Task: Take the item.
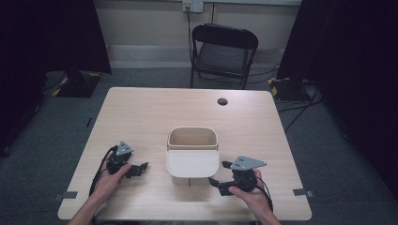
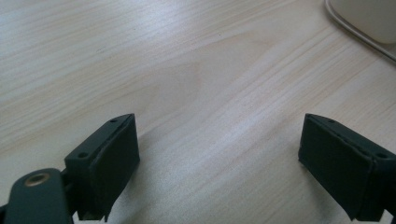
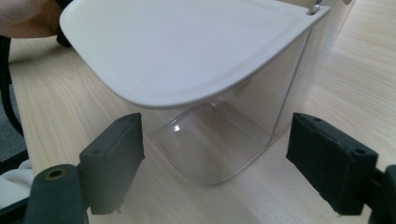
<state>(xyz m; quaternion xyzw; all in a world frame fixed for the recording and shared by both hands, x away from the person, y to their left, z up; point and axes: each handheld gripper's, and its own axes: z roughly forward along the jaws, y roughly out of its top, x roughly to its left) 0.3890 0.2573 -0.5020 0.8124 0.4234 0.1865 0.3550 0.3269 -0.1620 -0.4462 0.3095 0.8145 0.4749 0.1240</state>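
Note:
A beige bin with a white swing lid stands in the middle of the wooden table. The lid tilts out toward the person, leaving the back half of the bin uncovered. In the right gripper view the lid overhangs a clear plastic wall. My left gripper rests on the table left of the bin, open and holding nothing. My right gripper sits near the bin's front right corner, pointing at it, jaws open and apart from it. The bin's corner shows in the left gripper view.
A black folding chair stands beyond the table's far edge. A dark round cable hole sits near the table's far side. Dark curtains hang at both sides, and cables run across the grey floor on the right.

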